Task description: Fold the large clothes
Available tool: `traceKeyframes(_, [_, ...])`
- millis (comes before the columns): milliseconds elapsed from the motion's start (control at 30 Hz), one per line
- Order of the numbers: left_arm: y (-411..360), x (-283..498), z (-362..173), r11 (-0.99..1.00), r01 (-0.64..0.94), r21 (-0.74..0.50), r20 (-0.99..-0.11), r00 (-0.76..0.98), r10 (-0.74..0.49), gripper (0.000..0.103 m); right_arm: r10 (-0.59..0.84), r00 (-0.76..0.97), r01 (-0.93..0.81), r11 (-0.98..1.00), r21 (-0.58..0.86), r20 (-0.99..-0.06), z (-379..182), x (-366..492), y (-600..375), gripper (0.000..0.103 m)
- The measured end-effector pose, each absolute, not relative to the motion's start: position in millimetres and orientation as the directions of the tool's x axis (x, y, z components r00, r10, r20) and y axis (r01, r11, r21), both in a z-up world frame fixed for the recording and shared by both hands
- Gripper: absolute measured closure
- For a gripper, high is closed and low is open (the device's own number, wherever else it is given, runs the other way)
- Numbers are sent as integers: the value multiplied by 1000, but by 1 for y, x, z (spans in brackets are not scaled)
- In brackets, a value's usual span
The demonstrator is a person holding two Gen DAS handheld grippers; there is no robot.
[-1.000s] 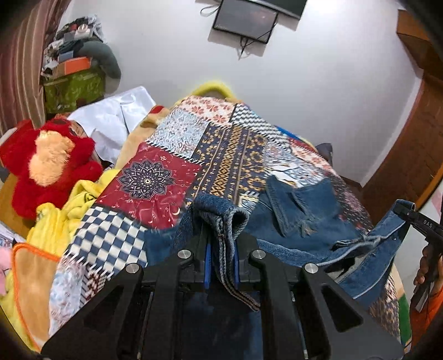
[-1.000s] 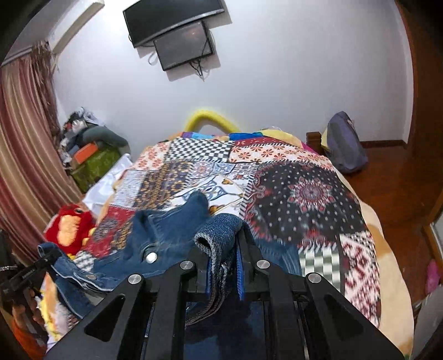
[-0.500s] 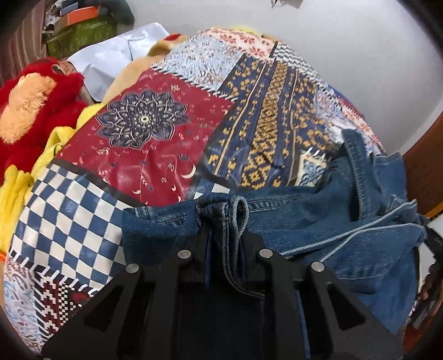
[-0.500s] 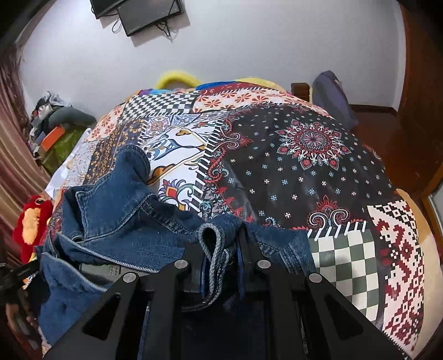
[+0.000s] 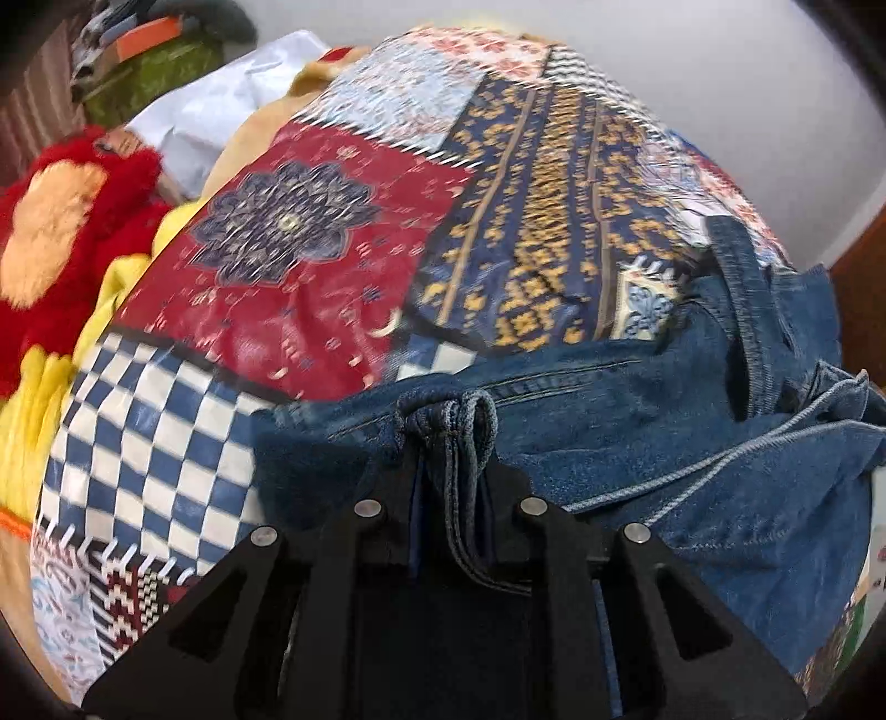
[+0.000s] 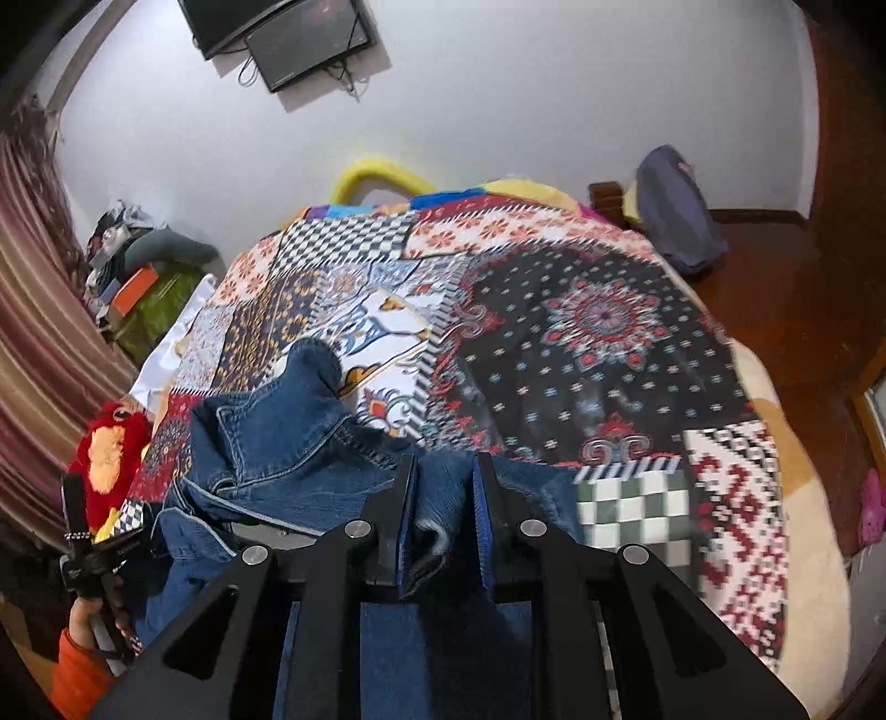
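A blue denim jacket [image 5: 637, 421] lies bunched on the near part of a patchwork bed cover [image 5: 310, 266]. My left gripper [image 5: 451, 443] is shut on a folded denim hem low over the cover. In the right wrist view the jacket [image 6: 277, 437] spreads to the left, collar up. My right gripper [image 6: 440, 482] has its jaws apart, with loose denim lying between the fingers. The left gripper's handle and hand show in the right wrist view at the lower left [image 6: 83, 548].
A red plush toy [image 5: 61, 221] and yellow cloth lie at the bed's left edge. Boxes and clutter [image 6: 138, 277] stand by the curtain. A grey bag [image 6: 675, 221] sits on the wooden floor at the right. A TV [image 6: 288, 33] hangs on the wall.
Both grippers came down toward the bed with the jacket. The right gripper's jaws have opened and its denim has gone slack. The left stays clamped on the hem.
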State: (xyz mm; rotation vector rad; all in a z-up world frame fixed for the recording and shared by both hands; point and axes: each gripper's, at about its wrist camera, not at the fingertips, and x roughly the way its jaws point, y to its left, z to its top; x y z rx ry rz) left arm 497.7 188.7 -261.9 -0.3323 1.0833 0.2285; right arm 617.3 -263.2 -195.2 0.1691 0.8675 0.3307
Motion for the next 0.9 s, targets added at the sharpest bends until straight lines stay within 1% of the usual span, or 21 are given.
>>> traceKeyframes(67, [191, 495, -262, 922, -347, -170, -890, 456, 7, 82, 129, 703, -74, 991, 108, -699, -180, 608, -278, 89])
traceKeyframes(100, [192, 490, -261, 921, -347, -179, -888, 459, 0, 81, 101, 718, -52, 994, 91, -688, -174, 605, -290, 89])
traceKeyframes(133, [191, 487, -259, 920, -346, -186, -888, 461, -7, 79, 136, 708, -63, 990, 130, -693, -169, 602, -304, 89])
traceKeyframes(200, [190, 478, -250, 921, -344, -185, -884, 468, -2, 69, 176, 681, -82, 983, 165, -711, -167, 598, -319, 89])
traceKeyframes(233, [189, 474, -244, 923, -347, -166, -881, 472, 20, 54, 178, 669, -92, 983, 157, -722, -167, 595, -323, 89])
traceKeyframes(267, [188, 470, -238, 924, -355, -141, -877, 478, 50, 36, 173, 660, -107, 985, 136, -731, -167, 590, -325, 89])
traceKeyframes(300, [188, 461, -228, 925, -364, -108, -859, 502, 97, 29, 169, 656, -123, 985, 117, -735, -168, 585, -326, 89])
traceKeyframes(367, [188, 448, -215, 925, -369, -91, -832, 539, 133, 14, 173, 646, -153, 984, 97, -743, -171, 575, -324, 89])
traceKeyframes(433, [187, 437, -207, 932, -358, -56, -827, 539, 158, 10, 204, 630, -193, 976, 104, -750, -177, 564, -317, 89])
traceKeyframes(633, [169, 424, -220, 978, -205, 26, -879, 462, 120, 10, 299, 567, -309, 941, 138, -768, -196, 549, -278, 89])
traceKeyframes(733, [160, 428, -231, 985, -161, 62, -889, 441, 128, 10, 310, 540, -353, 927, 124, -782, -203, 549, -251, 89])
traceKeyframes(767, [158, 432, -236, 985, -161, 61, -892, 434, 126, 10, 312, 528, -369, 922, 117, -790, -206, 551, -241, 89])
traceKeyframes(833, [163, 444, -246, 984, -178, 19, -905, 416, 93, 10, 319, 506, -400, 910, 109, -801, -214, 555, -223, 89])
traceKeyframes(900, [174, 457, -254, 975, -222, -14, -914, 398, 77, 10, 321, 480, -423, 900, 105, -816, -224, 561, -205, 89])
